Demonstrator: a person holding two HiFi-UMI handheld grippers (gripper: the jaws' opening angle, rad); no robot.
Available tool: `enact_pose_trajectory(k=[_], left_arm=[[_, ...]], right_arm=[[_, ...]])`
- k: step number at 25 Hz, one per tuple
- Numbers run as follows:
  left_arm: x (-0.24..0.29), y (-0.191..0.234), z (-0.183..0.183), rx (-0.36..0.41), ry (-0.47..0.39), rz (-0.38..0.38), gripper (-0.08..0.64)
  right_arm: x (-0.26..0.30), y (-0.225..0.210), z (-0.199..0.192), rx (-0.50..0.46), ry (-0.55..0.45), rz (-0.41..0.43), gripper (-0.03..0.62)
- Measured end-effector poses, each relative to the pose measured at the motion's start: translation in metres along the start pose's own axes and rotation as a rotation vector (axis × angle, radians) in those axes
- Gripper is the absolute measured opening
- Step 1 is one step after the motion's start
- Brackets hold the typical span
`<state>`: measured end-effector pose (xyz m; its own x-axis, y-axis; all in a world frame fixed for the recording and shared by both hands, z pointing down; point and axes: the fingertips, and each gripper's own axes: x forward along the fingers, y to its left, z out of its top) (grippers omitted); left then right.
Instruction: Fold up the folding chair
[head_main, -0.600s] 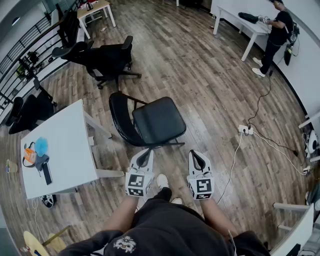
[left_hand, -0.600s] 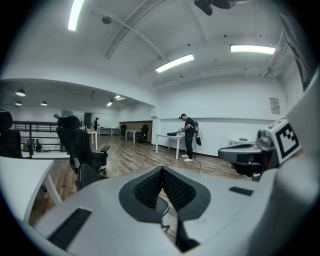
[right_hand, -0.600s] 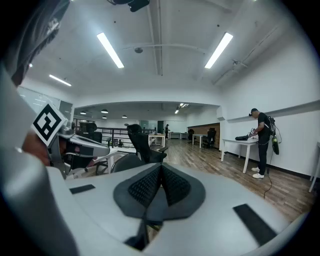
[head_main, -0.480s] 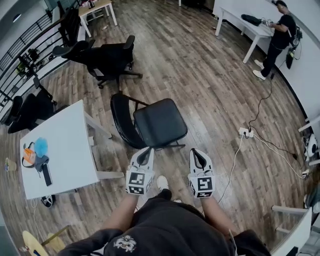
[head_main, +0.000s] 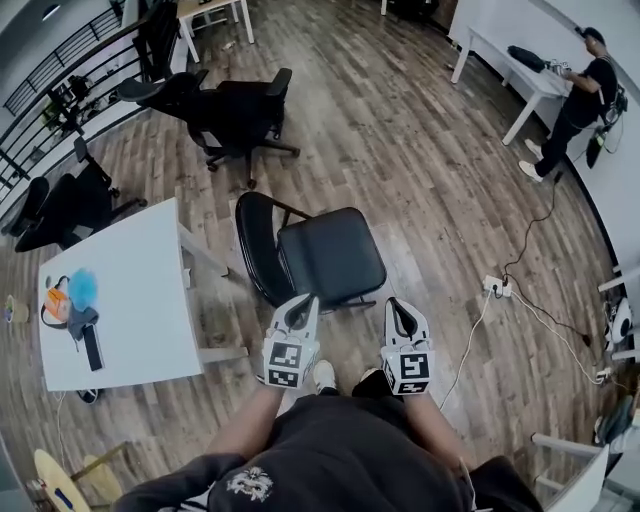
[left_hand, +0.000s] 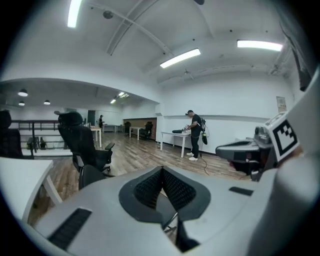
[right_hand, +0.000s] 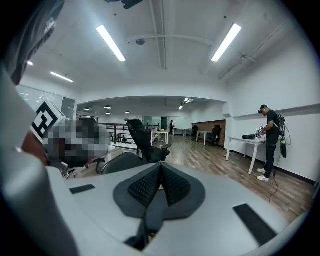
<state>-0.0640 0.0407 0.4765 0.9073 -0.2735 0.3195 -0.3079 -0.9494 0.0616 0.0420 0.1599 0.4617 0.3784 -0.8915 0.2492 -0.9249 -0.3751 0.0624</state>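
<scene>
change: folding chair (head_main: 330, 255) now lies closer under both grippers than half a second ago; looks like the person stepped up to it
meaning for task: approach only, chair still fully opened, seat flat, nothing folded yet
chair position: on the wood floor just ahead of the person's feet, backrest (head_main: 255, 240) toward the left, seat toward the right
left gripper (head_main: 303, 302): jaws pressed together, nothing pinched; tip over the seat's front edge in head view, contact can't be told
right gripper (head_main: 397, 306): jaws pressed together too, empty; hangs over bare floor just right of the seat's front corner
next (guess): jaws need to spread before they can take the seat edge or backrest
white table (head_main: 130, 300): close on the left, its corner and leg near the backrest, could crowd the fold on that side
on that table: blue thing (head_main: 82, 287), dark item (head_main: 90, 340), unrelated
office chairs (head_main: 240, 110): beyond the folding chair, well apart
power strip (head_main: 497, 287): on floor to the right, cable trailing off, trip risk only
other person (head_main: 585, 90): far right at a desk, out of the way
</scene>
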Motion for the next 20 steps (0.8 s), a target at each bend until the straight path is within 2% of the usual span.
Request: enact_pose_trajectory(k=[3, 7, 10, 16, 20], left_arm=[[0.009, 0.013, 0.002, -0.08, 0.009, 0.019, 0.005], [0.036, 0.025, 0.001, -0.07, 0.026, 0.075, 0.005], [0.063, 0.036, -0.005, -0.066, 0.07, 0.131, 0.005], [0.097, 0.064, -0.019, -0.146, 0.151, 0.276, 0.005], [0.119, 0.09, -0.022, -0.185, 0.154, 0.389, 0.005]], right_arm=[[0.019, -0.002, -0.009, 0.013, 0.011, 0.025, 0.014], [0.051, -0.027, -0.026, 0.031, 0.027, 0.051, 0.014], [0.082, -0.048, -0.038, 0.052, 0.045, 0.085, 0.014], [0.149, -0.075, -0.07, 0.079, 0.112, 0.218, 0.014], [0.2, -0.094, -0.102, 0.087, 0.157, 0.319, 0.014]])
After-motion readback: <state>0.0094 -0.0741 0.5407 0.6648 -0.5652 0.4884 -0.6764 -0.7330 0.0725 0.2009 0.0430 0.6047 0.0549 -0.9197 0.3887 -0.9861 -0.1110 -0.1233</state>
